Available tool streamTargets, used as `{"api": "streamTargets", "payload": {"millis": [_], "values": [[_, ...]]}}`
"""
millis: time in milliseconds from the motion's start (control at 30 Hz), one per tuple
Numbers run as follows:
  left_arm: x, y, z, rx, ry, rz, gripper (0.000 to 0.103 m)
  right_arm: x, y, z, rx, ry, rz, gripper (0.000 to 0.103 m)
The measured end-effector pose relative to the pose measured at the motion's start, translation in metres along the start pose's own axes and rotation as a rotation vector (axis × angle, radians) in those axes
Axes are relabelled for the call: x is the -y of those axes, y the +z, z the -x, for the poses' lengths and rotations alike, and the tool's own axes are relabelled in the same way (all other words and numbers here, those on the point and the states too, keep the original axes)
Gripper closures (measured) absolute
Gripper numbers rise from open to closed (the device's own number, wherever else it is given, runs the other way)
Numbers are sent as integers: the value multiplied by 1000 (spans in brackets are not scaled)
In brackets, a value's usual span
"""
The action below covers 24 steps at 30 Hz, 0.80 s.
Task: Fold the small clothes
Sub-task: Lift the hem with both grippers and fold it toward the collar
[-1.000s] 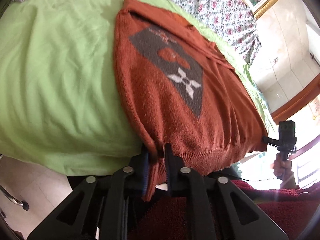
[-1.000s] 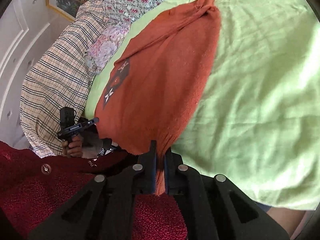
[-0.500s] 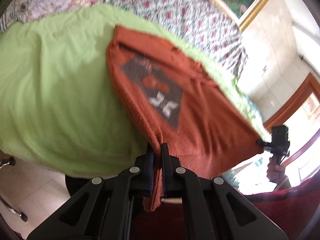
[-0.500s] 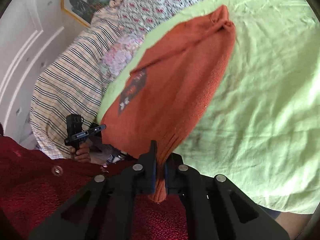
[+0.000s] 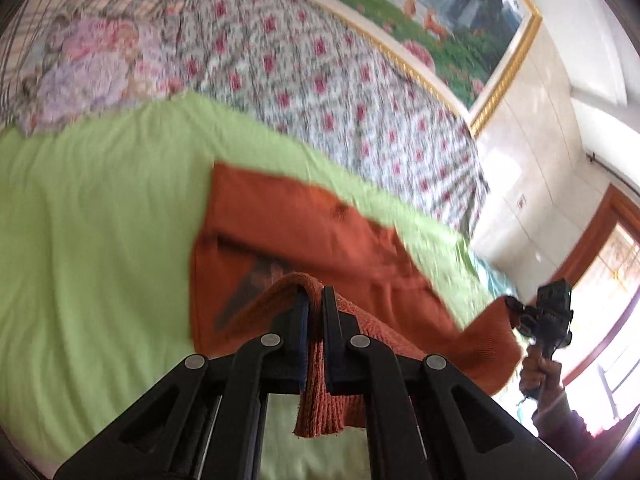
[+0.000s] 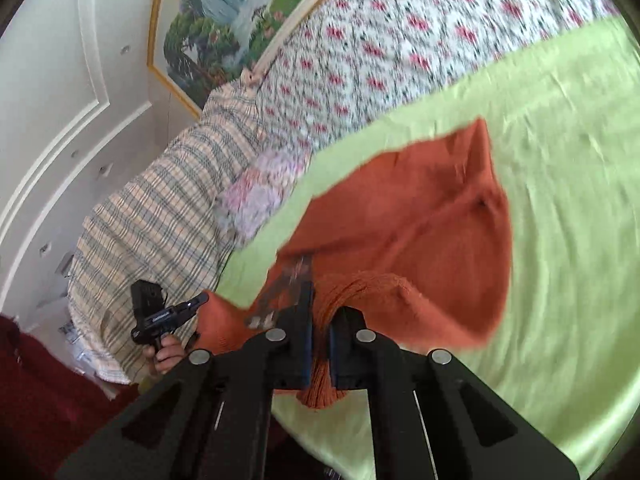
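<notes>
A rust-orange knitted sweater [image 5: 304, 224] with a grey chest patch lies on a lime-green sheet [image 5: 92, 220]. Its near hem is lifted off the bed and arches over the body. My left gripper [image 5: 314, 300] is shut on one hem corner, a flap of knit hanging below its fingers. In the right wrist view the sweater [image 6: 432, 232] spreads ahead, and my right gripper [image 6: 320, 312] is shut on the other hem corner. Each gripper shows in the other's view: the right gripper [image 5: 520, 314] in a hand at far right, the left gripper [image 6: 196, 302] at left.
A flower-patterned quilt [image 5: 320, 80] and a checked blanket [image 6: 160, 216] lie at the head of the bed [image 6: 580, 160]. A framed landscape picture [image 5: 440, 8] hangs on the wall. The person's dark red sleeve [image 6: 48, 392] shows at lower left. A wood-framed window [image 5: 608, 264] glows at right.
Both grippers have risen and tipped up with the hem in them. The sweater's lower half now lifts off the sheet and curls toward its top. More of the quilt and picture shows.
</notes>
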State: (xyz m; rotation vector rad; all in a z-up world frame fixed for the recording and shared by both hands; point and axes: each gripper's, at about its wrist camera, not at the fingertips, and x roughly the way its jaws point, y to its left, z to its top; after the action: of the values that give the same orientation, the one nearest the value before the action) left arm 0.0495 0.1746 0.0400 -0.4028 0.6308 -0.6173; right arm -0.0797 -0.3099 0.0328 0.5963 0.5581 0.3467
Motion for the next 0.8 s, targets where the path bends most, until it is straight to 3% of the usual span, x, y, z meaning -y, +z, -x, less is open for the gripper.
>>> {"api": "streamTargets", "payload": {"millis": [167,433,800], "values": [[-11,51,-48,51,56,-5,100,17,59,-35,27,-73,31,96],[-44,109,-146,8,171,32,100,67,132,-90,19,-254,42,96],[-93,133,-218,-73,266,91,100,134,167,-145,-32,-365,-43,96]]}}
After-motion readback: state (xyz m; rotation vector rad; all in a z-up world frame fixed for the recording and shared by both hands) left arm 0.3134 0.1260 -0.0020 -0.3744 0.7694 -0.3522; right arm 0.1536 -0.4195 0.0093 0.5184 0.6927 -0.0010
